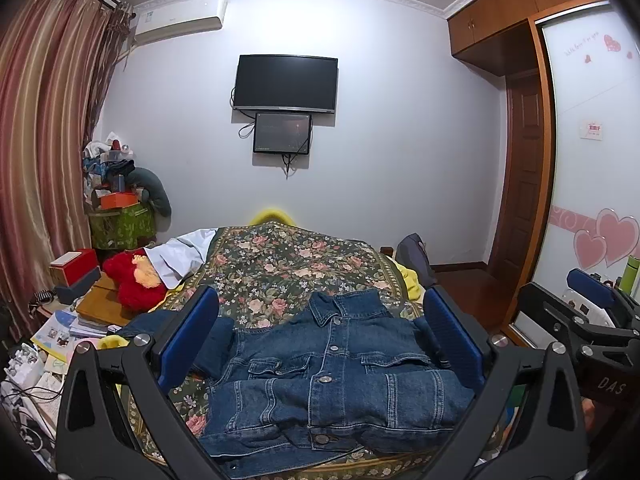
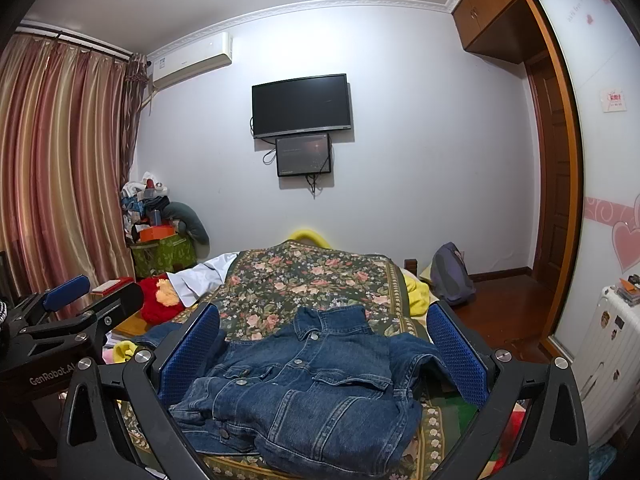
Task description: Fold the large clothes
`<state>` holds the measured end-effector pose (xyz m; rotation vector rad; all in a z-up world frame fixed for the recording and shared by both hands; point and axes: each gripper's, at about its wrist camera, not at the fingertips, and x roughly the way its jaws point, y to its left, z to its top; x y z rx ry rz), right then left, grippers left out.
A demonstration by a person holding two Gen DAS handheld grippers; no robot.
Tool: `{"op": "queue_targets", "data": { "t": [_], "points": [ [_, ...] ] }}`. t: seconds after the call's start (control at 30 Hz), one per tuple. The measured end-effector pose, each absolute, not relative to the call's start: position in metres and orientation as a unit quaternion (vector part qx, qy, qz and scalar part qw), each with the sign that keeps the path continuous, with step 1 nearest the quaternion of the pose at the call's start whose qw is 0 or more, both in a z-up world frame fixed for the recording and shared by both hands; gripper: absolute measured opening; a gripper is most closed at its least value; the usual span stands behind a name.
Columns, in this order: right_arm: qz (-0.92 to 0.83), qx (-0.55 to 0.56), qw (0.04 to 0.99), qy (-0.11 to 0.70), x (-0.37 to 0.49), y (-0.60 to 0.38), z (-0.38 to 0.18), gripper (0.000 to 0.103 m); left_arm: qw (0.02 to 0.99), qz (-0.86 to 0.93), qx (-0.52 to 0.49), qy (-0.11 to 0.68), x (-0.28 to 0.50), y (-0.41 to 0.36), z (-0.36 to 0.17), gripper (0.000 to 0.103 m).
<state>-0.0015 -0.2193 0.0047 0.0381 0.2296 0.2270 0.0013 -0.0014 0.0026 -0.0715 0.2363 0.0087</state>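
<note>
A dark blue denim jacket lies front up and buttoned on the floral bedspread, collar toward the far wall; its sleeves lie out to both sides. It also shows in the right wrist view. My left gripper is open and empty, held above the near part of the jacket. My right gripper is open and empty, also above the jacket. The right gripper shows at the right edge of the left wrist view. The left gripper shows at the left of the right wrist view.
A red plush toy and a white cloth lie at the bed's left side. A cluttered bedside table stands left. A backpack sits on the floor right, by the wardrobe. A white suitcase stands far right.
</note>
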Motion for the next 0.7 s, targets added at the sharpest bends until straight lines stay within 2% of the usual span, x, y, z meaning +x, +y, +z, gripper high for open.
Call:
{"op": "queue_targets", "data": {
  "t": [0.7],
  "points": [
    [0.122, 0.018, 0.984, 0.129, 0.020, -0.208, -0.008, 0.103, 0.991, 0.009, -0.043, 0.123, 0.009, 0.008, -0.007, 0.103]
  ]
}}
